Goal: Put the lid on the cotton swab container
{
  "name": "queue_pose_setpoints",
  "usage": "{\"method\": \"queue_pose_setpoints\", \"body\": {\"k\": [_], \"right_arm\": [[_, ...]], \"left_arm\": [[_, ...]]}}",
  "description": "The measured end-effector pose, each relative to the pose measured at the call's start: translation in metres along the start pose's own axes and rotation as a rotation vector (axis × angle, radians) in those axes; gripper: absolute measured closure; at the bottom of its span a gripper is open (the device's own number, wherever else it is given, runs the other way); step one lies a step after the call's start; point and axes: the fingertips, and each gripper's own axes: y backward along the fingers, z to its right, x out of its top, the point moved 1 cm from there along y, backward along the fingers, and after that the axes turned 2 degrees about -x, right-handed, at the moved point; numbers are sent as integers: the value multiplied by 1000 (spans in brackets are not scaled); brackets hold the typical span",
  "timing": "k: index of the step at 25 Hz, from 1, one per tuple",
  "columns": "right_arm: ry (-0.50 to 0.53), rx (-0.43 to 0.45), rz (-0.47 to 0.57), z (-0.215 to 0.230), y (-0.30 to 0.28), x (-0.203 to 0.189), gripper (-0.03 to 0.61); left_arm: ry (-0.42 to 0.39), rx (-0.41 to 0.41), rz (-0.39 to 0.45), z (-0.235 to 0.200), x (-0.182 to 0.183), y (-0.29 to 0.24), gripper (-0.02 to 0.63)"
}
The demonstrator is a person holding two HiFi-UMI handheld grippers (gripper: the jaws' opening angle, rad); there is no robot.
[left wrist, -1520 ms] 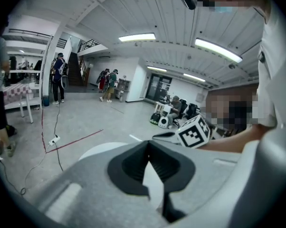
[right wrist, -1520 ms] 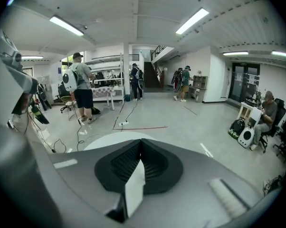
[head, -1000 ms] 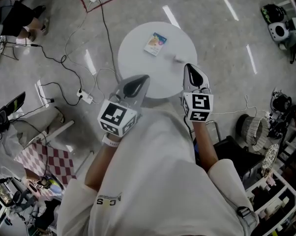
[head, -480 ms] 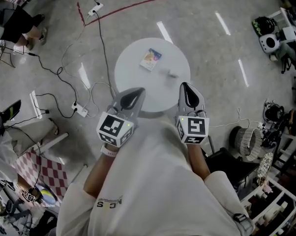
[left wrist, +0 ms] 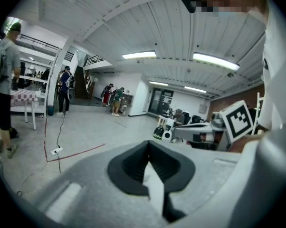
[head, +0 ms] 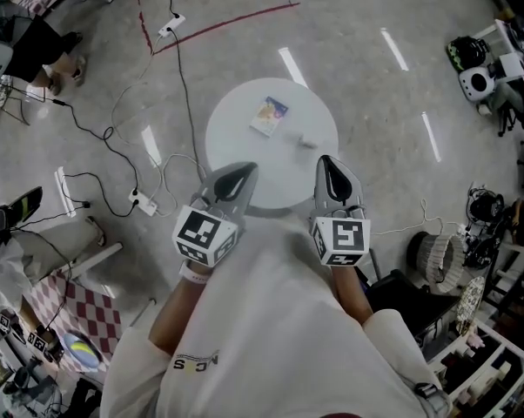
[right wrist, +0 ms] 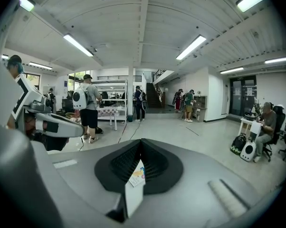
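Although nothing is gripped by either, the left gripper (head: 243,169) is seen clenched, its jaws drawn together to a point over the 7 o'clock rim of the round white table (head: 236,129). The right gripper (head: 329,162) is likewise closed and empty over the 5 o'clock rim. The cotton swab container (head: 269,116), marked by a coloured label, is laid at 12 o'clock from the tabletop's centre. The small pale lid (head: 307,140) is set apart from it at 3 o'clock. A power strip (head: 144,203) with cables is spread on the floor at 9 o'clock.
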Motion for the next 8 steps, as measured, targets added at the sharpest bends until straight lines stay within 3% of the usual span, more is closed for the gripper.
{"method": "queue_pose_setpoints", "body": {"k": [8], "right_arm": [[13, -2, 16, 1, -4, 11, 580]], "left_arm": [[-1, 4, 1, -5, 6, -2, 615]]}}
